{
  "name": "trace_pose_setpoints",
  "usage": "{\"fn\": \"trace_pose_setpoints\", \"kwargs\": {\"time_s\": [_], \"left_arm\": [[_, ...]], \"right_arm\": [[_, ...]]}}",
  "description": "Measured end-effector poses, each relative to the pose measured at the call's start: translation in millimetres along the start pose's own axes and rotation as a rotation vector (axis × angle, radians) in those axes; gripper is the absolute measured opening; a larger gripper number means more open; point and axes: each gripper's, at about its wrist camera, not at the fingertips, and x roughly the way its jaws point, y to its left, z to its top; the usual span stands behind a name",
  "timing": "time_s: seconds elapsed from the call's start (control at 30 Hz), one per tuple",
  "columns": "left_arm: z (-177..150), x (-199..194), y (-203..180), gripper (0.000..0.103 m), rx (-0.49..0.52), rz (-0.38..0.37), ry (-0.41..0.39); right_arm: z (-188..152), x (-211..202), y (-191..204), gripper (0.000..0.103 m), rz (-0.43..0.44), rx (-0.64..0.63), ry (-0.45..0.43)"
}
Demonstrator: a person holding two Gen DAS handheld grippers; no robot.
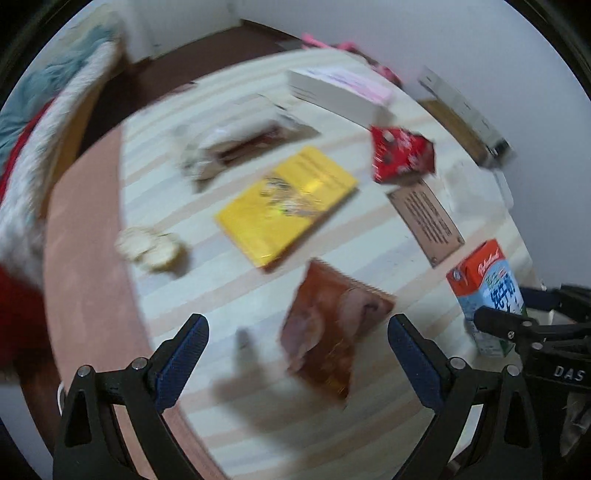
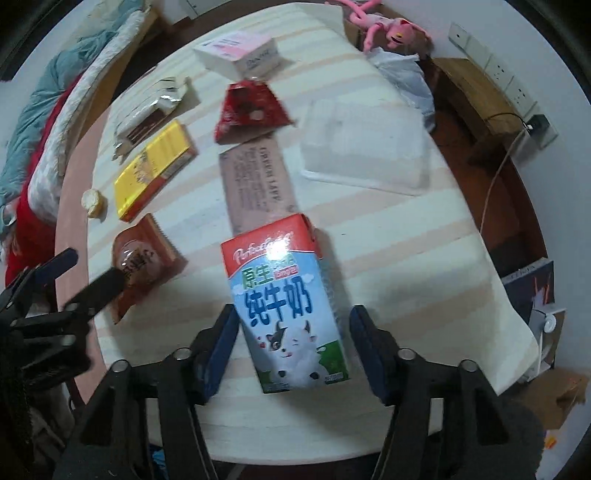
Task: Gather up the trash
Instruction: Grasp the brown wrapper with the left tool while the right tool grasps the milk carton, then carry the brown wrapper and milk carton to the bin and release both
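A milk carton (image 2: 288, 306) with a red top and a cartoon cow lies on the striped table (image 2: 388, 229). My right gripper (image 2: 293, 325) is open around it, one finger on each side, with gaps to both. The carton also shows in the left wrist view (image 1: 487, 291). My left gripper (image 1: 297, 332) is open above a brown snack wrapper (image 1: 328, 332), which also shows in the right wrist view (image 2: 142, 258). A yellow packet (image 1: 286, 206), a red wrapper (image 1: 400, 153), a silver wrapper (image 1: 236, 136) and a small round cake (image 1: 149, 247) lie further off.
A white box (image 2: 238, 51), a clear plastic tray (image 2: 365, 147) and a brown paper label (image 2: 255, 181) lie on the table. A white plastic bag (image 2: 406, 74) and a pink plush toy (image 2: 384, 26) sit at the far edge. Bedding (image 2: 48, 110) lies left.
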Motion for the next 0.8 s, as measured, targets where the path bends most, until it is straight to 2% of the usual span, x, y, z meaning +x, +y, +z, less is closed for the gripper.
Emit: {"fn": "trace_pose_setpoints", "kwargs": {"time_s": [0.07, 0.13, 0.2, 0.27, 0.47, 0.53, 0.6, 0.8], "left_arm": [[6, 10, -4, 0.098, 0.016, -0.013, 0.021], [9, 16, -7, 0.089, 0.026, -0.021, 0.032], [11, 23, -8, 0.07, 0.022, -0.022, 0.042], [10, 24, -10, 0.058, 0.016, -0.022, 0.044], [1, 18, -15, 0.051, -0.023, 0.011, 0.019], [-8, 13, -16, 0.051, -0.053, 0.051, 0.008], [-11, 12, -10, 0.051, -0.08, 0.086, -0.012], [-32, -15, -3, 0.05, -0.186, 0.154, -0.085]], "right_arm": [[1, -1, -4, 0.066, -0.023, -0.011, -0.01], [5, 0, -1, 0.066, -0.036, -0.029, -0.011], [8, 5, 5, 0.066, -0.051, -0.047, -0.007], [13, 11, 12, 0.068, -0.068, -0.062, 0.005], [11, 14, 22, 0.066, -0.109, -0.102, -0.007], [9, 14, 24, 0.062, -0.125, -0.109, -0.016], [6, 12, 26, 0.054, -0.142, -0.116, -0.026], [-2, 4, 33, 0.053, -0.109, -0.113, -0.052]]}}
